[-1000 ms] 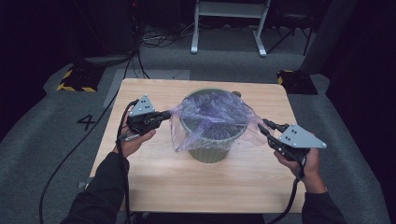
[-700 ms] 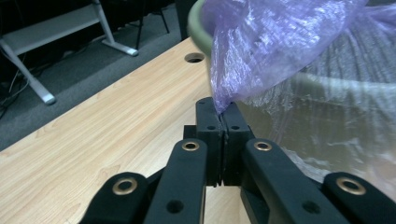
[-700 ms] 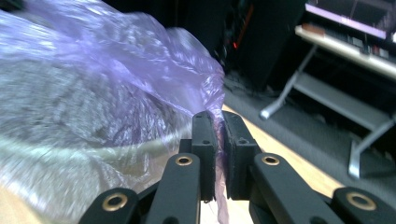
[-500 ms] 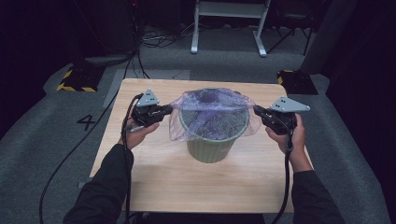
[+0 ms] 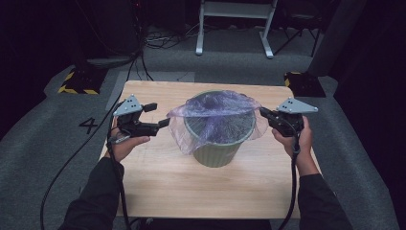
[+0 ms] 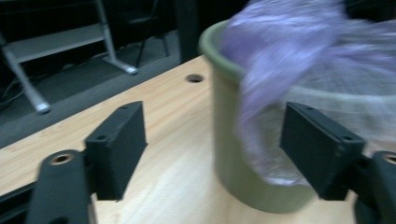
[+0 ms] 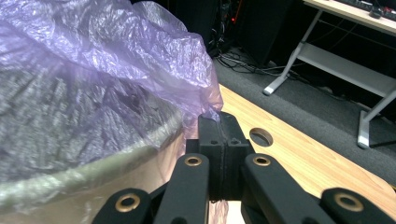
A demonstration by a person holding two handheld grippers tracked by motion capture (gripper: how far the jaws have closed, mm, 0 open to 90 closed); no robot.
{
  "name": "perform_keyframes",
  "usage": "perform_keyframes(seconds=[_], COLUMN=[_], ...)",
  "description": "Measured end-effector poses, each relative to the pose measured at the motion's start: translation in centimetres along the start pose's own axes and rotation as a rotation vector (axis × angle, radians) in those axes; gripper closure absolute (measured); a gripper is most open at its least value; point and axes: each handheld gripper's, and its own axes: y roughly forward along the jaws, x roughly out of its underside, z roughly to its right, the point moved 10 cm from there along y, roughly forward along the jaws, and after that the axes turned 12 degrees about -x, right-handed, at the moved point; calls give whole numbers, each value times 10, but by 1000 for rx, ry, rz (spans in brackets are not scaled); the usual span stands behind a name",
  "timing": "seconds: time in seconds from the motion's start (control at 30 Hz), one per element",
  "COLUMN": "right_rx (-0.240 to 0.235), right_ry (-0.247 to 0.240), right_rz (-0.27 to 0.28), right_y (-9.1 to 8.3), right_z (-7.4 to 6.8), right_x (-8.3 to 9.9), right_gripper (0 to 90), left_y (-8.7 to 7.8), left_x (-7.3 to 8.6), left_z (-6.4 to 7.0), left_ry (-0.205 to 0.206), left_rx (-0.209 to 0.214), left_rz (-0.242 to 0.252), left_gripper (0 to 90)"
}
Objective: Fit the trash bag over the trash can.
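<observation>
i see a green bin standing upright near the middle of the wooden table, with a thin purple bag draped over its mouth and spilling down the outside of the wall on my left. my right gripper sits at the bin's right rim with its jaws pressed flat together, and in the right gripper view a fold of the bag is pinched between them just beside the bin's rim. my left gripper hangs just off the bin's left side, its jaws spread wide and holding nothing; the loose skirt of the bag lies near the lower jaw, and i cannot tell whether it touches. in the left gripper view the bin and the hanging bag sit between the parted jaws, farther off, somewhat blurred. a round hole in the table shows behind the bin there, and another hole shows beyond the closed jaws in the right gripper view. each gripper's cable trails back toward my forearms at the near edge of the table.
</observation>
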Motion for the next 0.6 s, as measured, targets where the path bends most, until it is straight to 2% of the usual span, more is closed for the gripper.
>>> perform_keyframes(seconds=[0.07,0.2,0.3,0.4,0.47,0.53,0.6], right_rx=[1,1,-3,-4,-5,-2,-5], right_ry=[-6,-16,-20,-25,-21,-20,-19], right_rz=[-4,-13,-13,-20,-21,-22,-23], right_y=[0,0,0,1,1,2,2], right_z=[-1,-4,-6,-8,-8,-8,-9], right_x=[-1,-4,-6,-6,-6,-5,-5], right_gripper=[900,900,900,900,900,900,900], left_y=[-12,-32,-41,-40,-34,-28,-21], left_x=[-1,-3,-1,4,7,6,5], left_z=[10,26,50,82,101,117,123], left_ry=[11,51,99,183,246,278,297], left_rx=[26,16,62,108,111,130,123], left_rz=[19,52,59,33,19,15,11], left_gripper=[162,156,166,190,190,186,185])
